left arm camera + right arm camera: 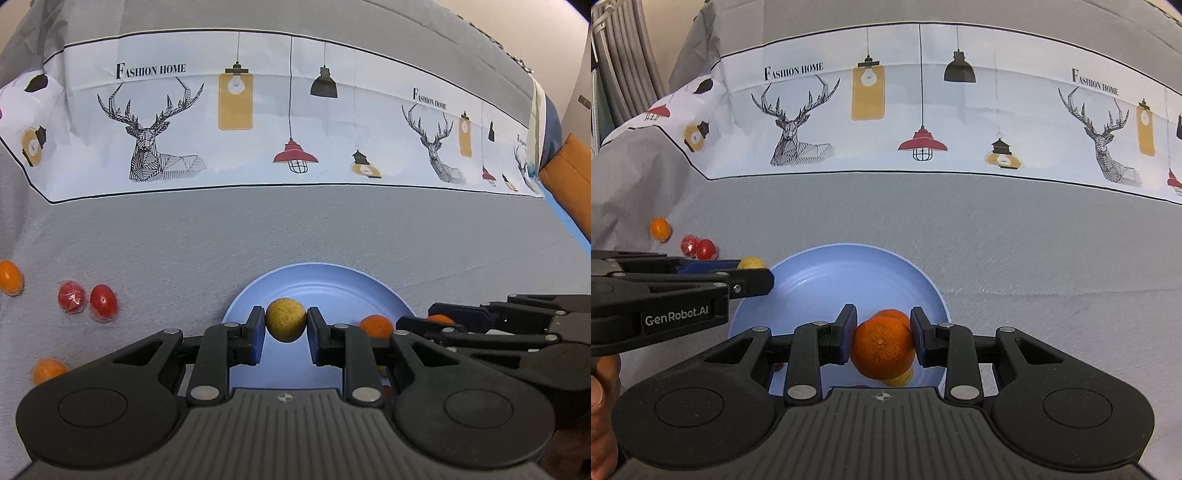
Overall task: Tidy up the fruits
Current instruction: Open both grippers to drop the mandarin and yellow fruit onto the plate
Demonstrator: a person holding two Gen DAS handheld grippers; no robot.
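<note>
Blue pads of the left hand-held gripper are clamped on a small round yellow-brown fruit, held over the round light-blue plate. Right hand-held gripper pinches a dimpled orange mandarin above the plate's 6 o'clock rim. Two shiny red cherry tomatoes sit at 9 o'clock on the grey tablecloth.
</note>
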